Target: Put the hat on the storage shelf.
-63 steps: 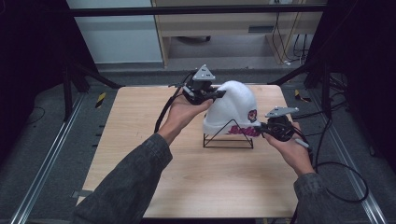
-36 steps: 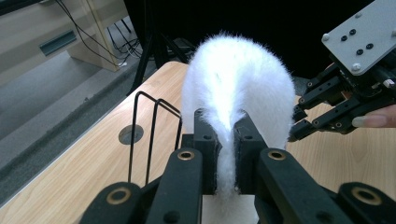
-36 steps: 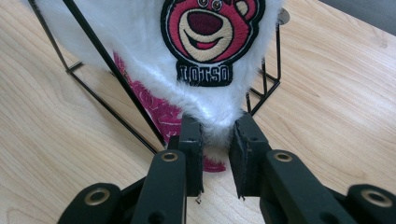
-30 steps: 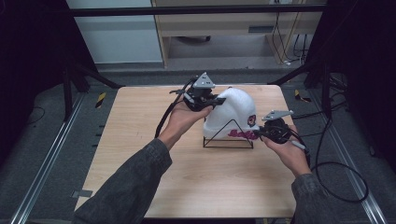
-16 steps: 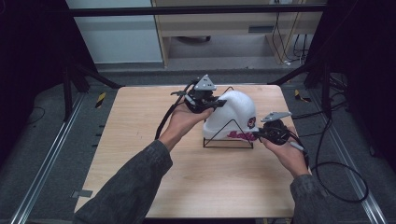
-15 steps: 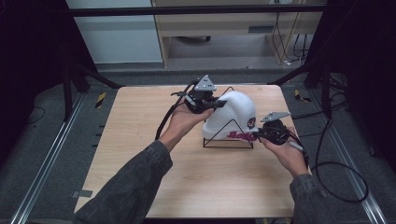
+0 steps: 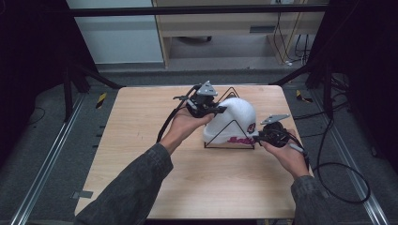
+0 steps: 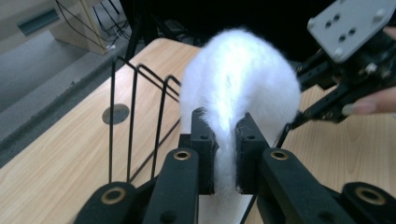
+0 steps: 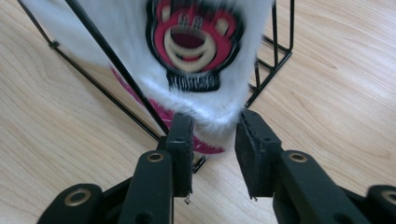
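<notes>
White fluffy hat point(image 7: 233, 120) sits draped over a black wire stand point(image 7: 228, 137) mid-bench point(image 7: 141, 140). It reads as light, soft and limp: the pile compresses, nothing rigid inside, not fragile, not slippery. It will sag once lifted off the wire. Best holds: a pinched fold of fabric at the crown, or the lower rim beside the red bear patch point(image 9: 190, 44), keeping clear of the wire bars.

Left gripper point(image 8: 225, 154): pinched tight on a ridge of white fleece, pads sunk in.

Right gripper point(image 9: 212, 154): jaws have just been opening; hat rim hangs between them, pads no longer pressing, so slightly parted.

Against the earlier high view: hat, stand and both hands sit about where they were. The only real change is the right gripper's release at the rim.
</notes>
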Action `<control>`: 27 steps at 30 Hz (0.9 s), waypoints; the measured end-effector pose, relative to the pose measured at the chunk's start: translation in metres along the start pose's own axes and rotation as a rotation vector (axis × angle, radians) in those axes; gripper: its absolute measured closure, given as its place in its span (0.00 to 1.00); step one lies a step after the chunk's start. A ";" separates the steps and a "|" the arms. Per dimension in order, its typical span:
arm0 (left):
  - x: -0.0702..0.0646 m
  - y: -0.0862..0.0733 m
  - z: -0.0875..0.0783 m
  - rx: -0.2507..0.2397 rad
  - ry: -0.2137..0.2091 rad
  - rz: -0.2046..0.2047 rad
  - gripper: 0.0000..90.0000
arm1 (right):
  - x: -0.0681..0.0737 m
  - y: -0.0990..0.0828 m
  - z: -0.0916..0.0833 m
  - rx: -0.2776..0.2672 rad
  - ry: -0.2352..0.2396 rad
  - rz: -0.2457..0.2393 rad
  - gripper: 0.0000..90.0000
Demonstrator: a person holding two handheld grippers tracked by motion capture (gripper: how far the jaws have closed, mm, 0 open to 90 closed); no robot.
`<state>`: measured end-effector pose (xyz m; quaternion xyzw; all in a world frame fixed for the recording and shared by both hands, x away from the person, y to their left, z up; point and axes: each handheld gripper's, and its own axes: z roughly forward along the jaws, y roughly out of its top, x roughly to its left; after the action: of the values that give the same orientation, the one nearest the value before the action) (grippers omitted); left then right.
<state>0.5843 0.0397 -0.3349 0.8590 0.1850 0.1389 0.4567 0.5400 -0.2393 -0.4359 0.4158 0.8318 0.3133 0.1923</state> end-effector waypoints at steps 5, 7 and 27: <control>0.000 -0.004 -0.001 -0.003 0.004 -0.014 0.84 | -0.002 -0.002 -0.009 -0.019 -0.013 0.025 0.70; -0.001 -0.005 -0.003 -0.006 0.006 -0.015 0.81 | -0.003 -0.002 -0.013 -0.030 -0.020 0.038 0.68; -0.018 -0.011 -0.036 -0.052 0.102 0.032 0.50 | 0.013 -0.012 -0.044 -0.118 -0.053 0.074 0.52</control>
<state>0.5510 0.0635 -0.3259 0.8415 0.1905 0.1945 0.4666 0.5004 -0.2500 -0.4124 0.4425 0.7906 0.3574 0.2269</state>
